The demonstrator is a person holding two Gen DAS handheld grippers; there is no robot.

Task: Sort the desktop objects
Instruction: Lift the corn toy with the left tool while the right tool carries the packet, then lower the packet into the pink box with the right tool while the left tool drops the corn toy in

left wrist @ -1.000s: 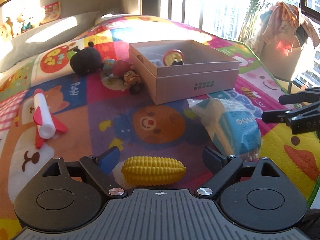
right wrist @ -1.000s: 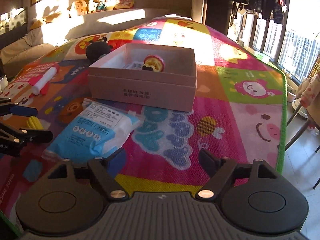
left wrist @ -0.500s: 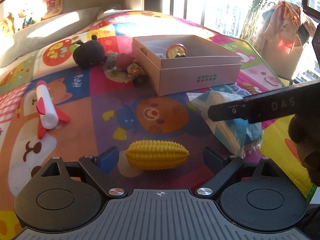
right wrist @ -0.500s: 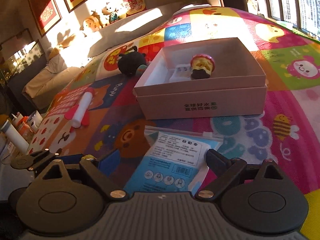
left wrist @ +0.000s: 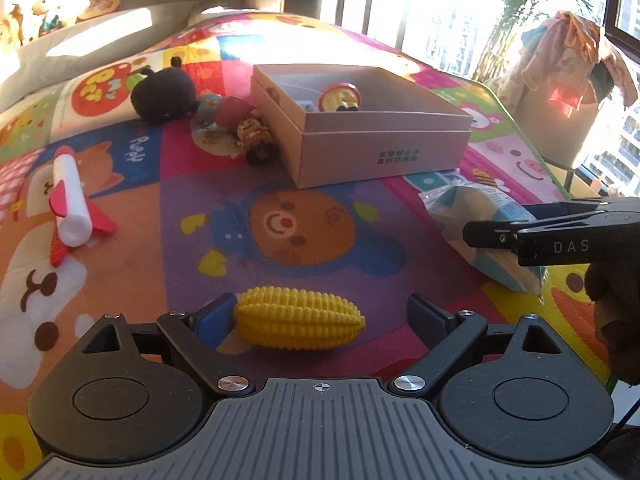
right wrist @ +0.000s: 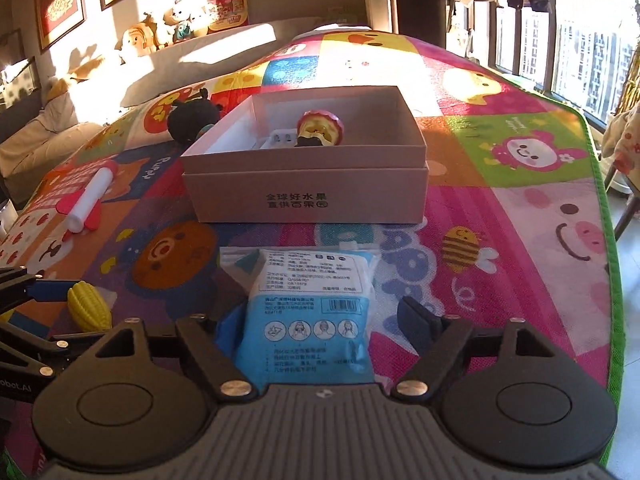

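Honestly, from my left wrist view the risk is plain: my left fingers [left wrist: 320, 316] are spread wide around the yellow toy corn [left wrist: 299, 323], whose blunt end touches the blue pad on one side while the tapered end sits well clear of the other pad, so if I squeeze now I judge the ribbed plastic could skid sideways or pivot out along the play mat [left wrist: 192, 216]. Ahead of these fingers stands the open pink box [left wrist: 380, 152] with a small round figure [left wrist: 340, 97] already inside, and off to the far side of them my right gripper's black fingers [left wrist: 516, 228] reach in over the blue packet [left wrist: 480, 232]; the two tools are near each other, and lifting both together could make them knock. From my right wrist view, my right fingers [right wrist: 318, 320] are likewise spread, straddling the packet [right wrist: 312, 312], which lies flat between them. I think the soft film could crumple or slip rather than lift cleanly. This view alone shows the packet's printed label and the box's far wall [right wrist: 324, 96]. The left view alone shows the little toy car [left wrist: 256, 142] beside the box, which here is hidden.
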